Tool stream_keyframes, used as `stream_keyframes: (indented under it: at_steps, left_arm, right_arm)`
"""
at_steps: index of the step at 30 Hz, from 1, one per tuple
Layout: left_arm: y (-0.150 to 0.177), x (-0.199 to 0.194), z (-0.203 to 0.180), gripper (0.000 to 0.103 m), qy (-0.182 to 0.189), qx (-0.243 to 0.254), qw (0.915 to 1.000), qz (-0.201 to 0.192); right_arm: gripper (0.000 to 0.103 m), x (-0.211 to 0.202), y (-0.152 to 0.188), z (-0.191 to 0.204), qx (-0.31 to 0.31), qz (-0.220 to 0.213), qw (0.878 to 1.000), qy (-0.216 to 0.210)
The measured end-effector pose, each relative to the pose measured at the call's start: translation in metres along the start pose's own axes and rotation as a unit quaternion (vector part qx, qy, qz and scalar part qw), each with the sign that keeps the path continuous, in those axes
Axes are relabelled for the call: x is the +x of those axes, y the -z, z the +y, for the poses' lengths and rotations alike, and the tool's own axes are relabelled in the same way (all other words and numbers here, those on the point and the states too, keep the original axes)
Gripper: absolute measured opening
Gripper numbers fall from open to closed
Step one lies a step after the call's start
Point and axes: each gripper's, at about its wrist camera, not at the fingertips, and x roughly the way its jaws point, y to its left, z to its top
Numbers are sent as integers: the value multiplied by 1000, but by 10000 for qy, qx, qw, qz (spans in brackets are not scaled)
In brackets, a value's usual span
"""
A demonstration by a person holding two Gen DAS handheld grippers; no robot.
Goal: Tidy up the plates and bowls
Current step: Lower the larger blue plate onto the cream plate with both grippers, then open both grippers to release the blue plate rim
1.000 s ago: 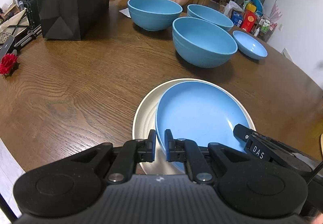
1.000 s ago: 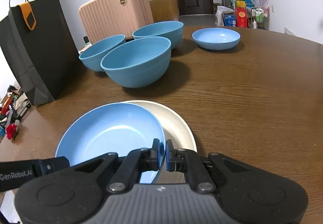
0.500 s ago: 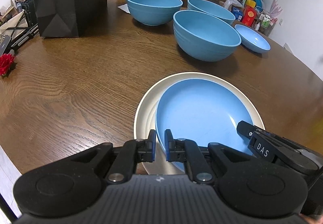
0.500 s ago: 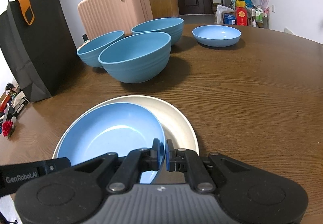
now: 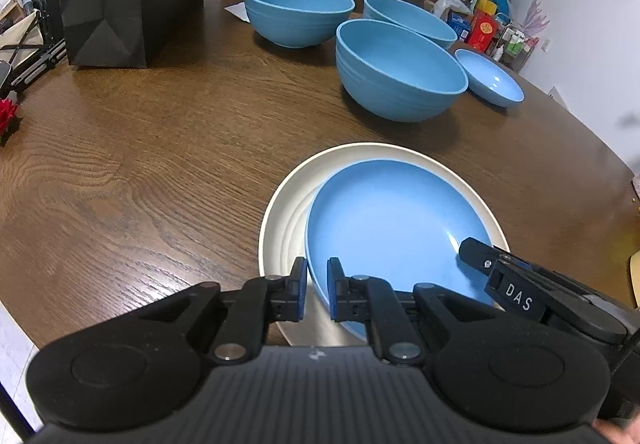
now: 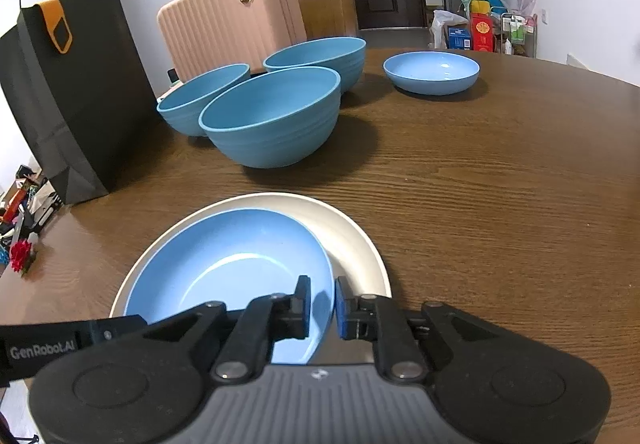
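**Blue plate nested in cream plate, both grippers slack at its rim**

Where gripper bodies fill the lower frames, near rims of both plates hidden. Round wooden table [image 5: 168, 132], left edge cut off. Three deep blue bowls [image 5: 400, 76] grouped mid-table, all holding nothing. Cream plate [image 5: 280, 220] carrying blue plate [image 5: 392, 220], offset right. Shallow blue dish [image 6: 432, 72] apart, far side. Left gripper [image 5: 317, 288] and right gripper [image 6: 321, 304] straddling blue plate's rim, fingers parted with visible gaps. Bare wood right of plates.
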Motion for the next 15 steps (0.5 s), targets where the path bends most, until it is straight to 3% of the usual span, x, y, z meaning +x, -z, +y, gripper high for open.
stream_keyframes:
  at_steps: [8,11,12,15]
  left_arm:
    - [-3,-18,1,11,70,-3,9997,-218]
    - [-4,-27,4,26,57,-7,9994,-351]
    - [-4,-31,4,36,43,1,9991,-421]
    - [-4,-39,6,50,-70,57,9981,-605]
  right_arm:
    - [15,-14,-2,-1,10,-149,9999,-51]
    - [26,-21,-4,-3,19,-220,9997,-38]
    - [28,-23,-4,-4,18,-249,9997,-23]
    - [48,-32,-6,-5,37,-339,9994,9]
